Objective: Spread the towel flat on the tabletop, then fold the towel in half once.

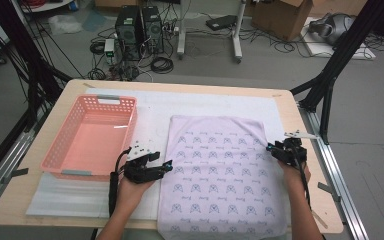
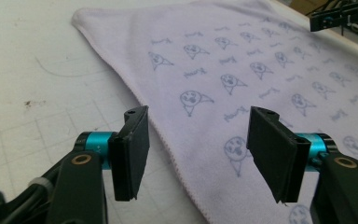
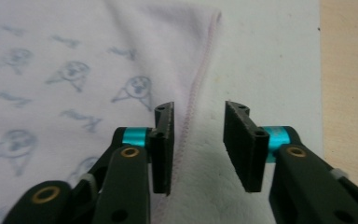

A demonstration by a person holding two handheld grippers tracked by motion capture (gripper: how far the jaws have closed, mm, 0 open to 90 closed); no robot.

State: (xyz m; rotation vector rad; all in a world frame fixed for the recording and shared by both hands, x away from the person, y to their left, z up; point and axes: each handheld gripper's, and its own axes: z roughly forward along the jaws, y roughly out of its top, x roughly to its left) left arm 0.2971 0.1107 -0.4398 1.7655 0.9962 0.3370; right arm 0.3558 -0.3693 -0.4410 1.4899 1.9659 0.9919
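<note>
A pale lilac cloth (image 1: 220, 170) printed with small blue figures lies flat on the table, its near end hanging over the front edge. My left gripper (image 1: 166, 165) is at the cloth's left hem, open; in the left gripper view the hem of the cloth (image 2: 223, 79) runs between the wide-apart jaws of my left gripper (image 2: 198, 151). At the right hem my right gripper (image 1: 270, 148) stands open. In the right gripper view, my right gripper (image 3: 198, 149) straddles the stitched edge of the cloth (image 3: 74, 60), nothing pinched.
A pink plastic basket (image 1: 69, 145) stands empty at the left, beside my left hand. A white mat (image 1: 150, 112) covers the wooden table (image 1: 307, 165). Computers, cables and boxes sit on the floor beyond the far edge.
</note>
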